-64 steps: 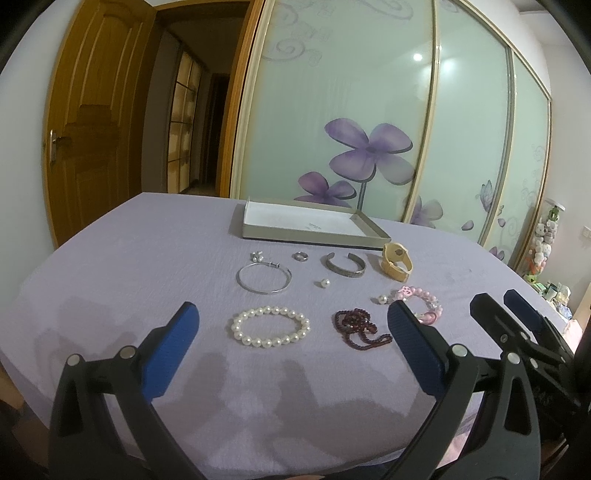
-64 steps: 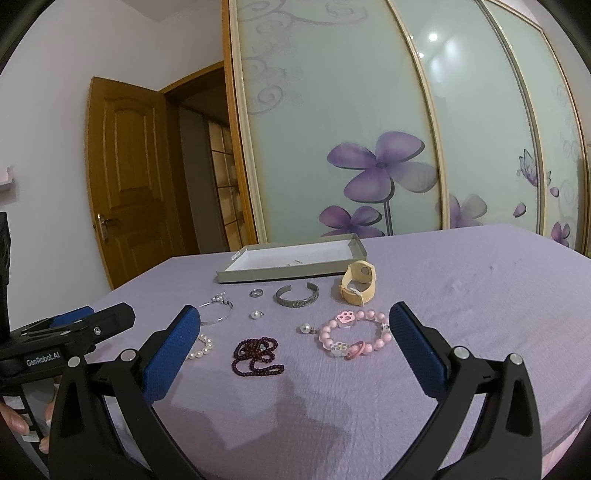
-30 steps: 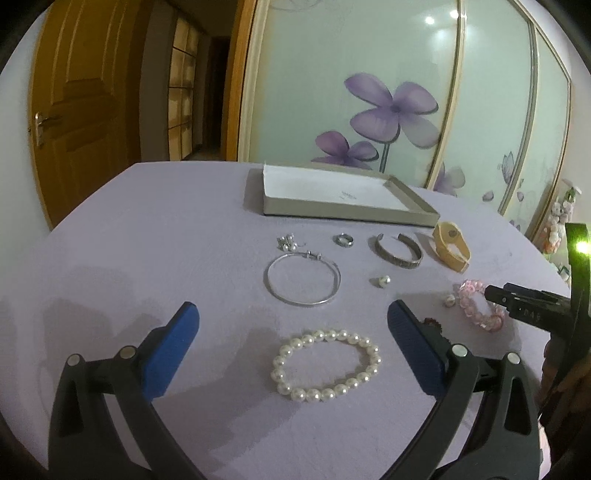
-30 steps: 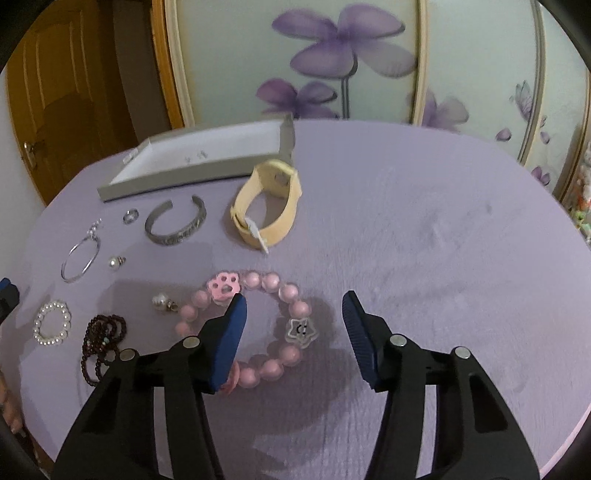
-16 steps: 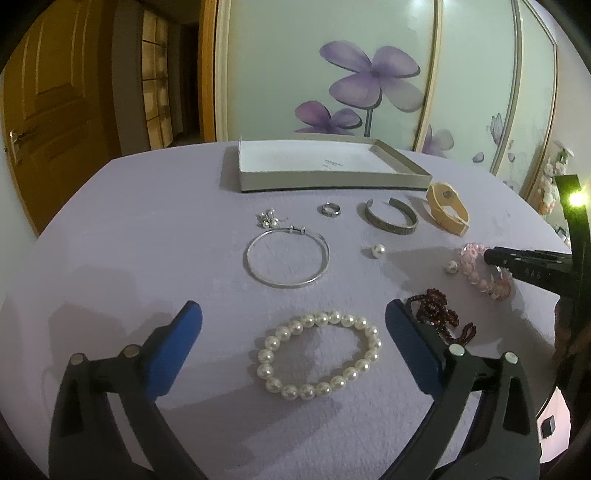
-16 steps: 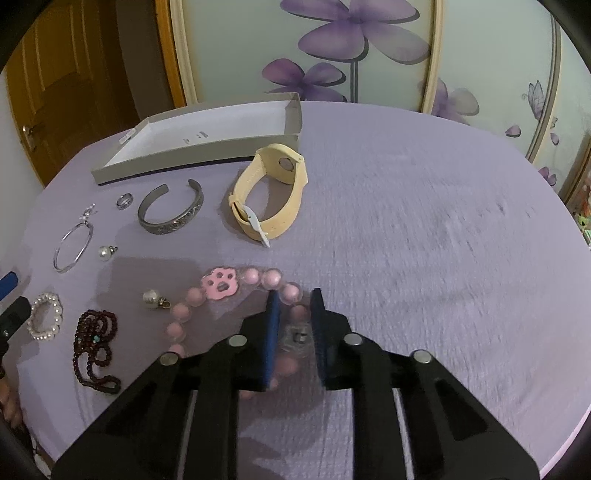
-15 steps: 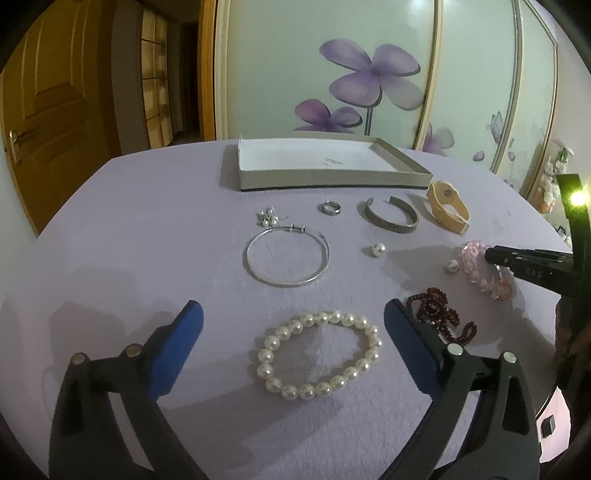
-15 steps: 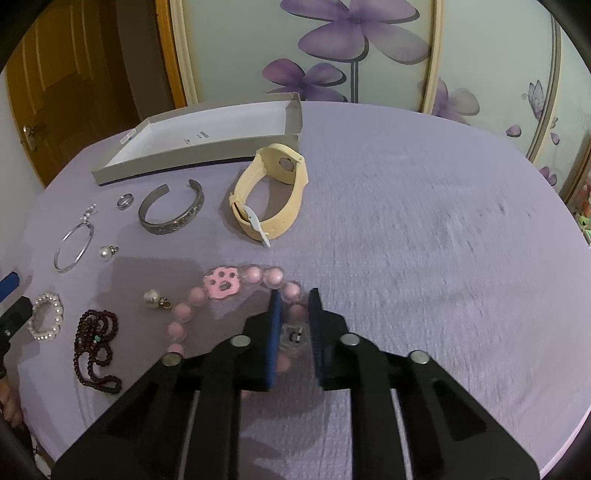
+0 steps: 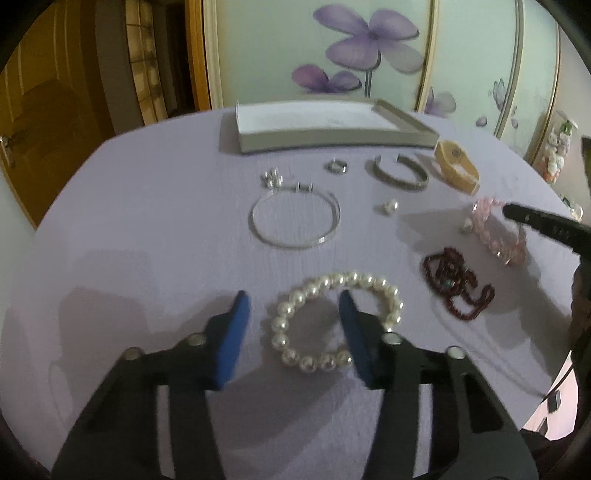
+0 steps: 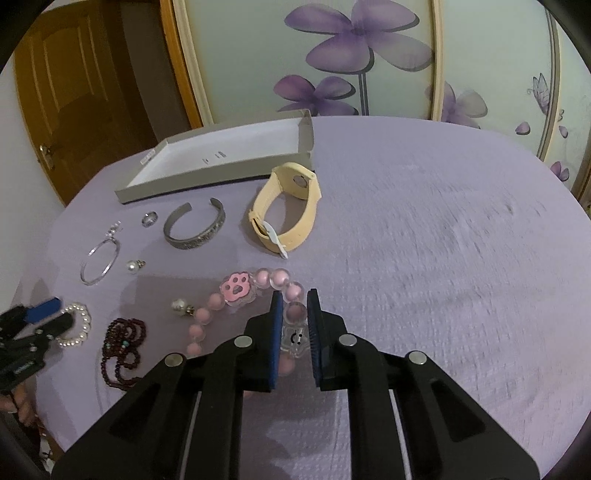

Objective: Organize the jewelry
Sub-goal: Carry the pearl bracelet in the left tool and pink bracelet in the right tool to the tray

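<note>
Lavender cloth covering a round table, with sliding glass panels bearing purple flowers and a wooden door standing behind; shallow grey tray with white floor sitting at the far side, ahead of both grippers; right gripper reaching down with its jaws drawn close and pinching the near side of the pink bead bracelet, a clear star charm and one bead sitting between the blue pads, the paw charm and remaining beads curving away ahead and to the left of the jaws; left gripper hovering with its jaws partly spread over the pearl bracelet, left pad lying outside the loop, right pad crossing over its right half, contact with the pearls not discernible; dark red bead strand lying to the right of the left jaws; thin silver bangle lying ahead of them; small ring, grey cuff and cream watch strap lying further ahead, just short of the tray; loose pearl earrings lying scattered between these.
</note>
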`<state>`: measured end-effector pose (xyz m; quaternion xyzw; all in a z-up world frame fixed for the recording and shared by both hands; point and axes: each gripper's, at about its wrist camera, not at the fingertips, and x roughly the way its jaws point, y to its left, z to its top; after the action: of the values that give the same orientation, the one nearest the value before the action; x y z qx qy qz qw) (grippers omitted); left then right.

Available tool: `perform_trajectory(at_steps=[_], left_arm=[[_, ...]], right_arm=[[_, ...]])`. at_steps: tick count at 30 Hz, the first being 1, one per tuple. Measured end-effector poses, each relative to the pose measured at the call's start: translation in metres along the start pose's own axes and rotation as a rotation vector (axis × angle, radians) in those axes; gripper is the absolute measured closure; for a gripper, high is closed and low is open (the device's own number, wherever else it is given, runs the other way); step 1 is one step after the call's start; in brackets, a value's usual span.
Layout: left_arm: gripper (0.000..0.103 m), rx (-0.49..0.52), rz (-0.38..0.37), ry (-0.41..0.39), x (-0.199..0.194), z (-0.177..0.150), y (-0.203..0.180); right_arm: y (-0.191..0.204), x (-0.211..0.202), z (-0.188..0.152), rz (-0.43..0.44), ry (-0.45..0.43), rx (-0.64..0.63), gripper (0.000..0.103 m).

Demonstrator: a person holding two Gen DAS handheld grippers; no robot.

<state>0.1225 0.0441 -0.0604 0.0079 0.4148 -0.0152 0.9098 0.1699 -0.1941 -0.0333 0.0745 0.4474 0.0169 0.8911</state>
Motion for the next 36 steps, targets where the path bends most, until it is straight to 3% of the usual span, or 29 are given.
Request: perform_trajectory(at_steps=[2,4,6,18,36], left_arm=[[0.065,0.001,0.003,0.0,0.001,0.0,0.0],[0.087,-0.005,0.006,-0.003,0.001,0.001,0.002],[0.093,-0.005,-0.003,-0.002,0.001,0.002,0.004],[0.094,0.037,-0.023,-0.061,-0.014,0.011,-0.007],[0.094,0.03,-0.072,-0.241,-0.05,0.09,-0.014]], right_arm=[[0.0,-0.004,0.0,0.011,-0.013,0.002,0.089],[0.001,-0.009,0.001,0.025,-0.03,0.001,0.089],[0.002,-0.014,0.002,0.036,-0.049,-0.002,0.089],[0.007,-0.034,0.011,0.074,-0.117,-0.014,0.089],[0.017,-0.053,0.041,0.092,-0.202,-0.082,0.089]])
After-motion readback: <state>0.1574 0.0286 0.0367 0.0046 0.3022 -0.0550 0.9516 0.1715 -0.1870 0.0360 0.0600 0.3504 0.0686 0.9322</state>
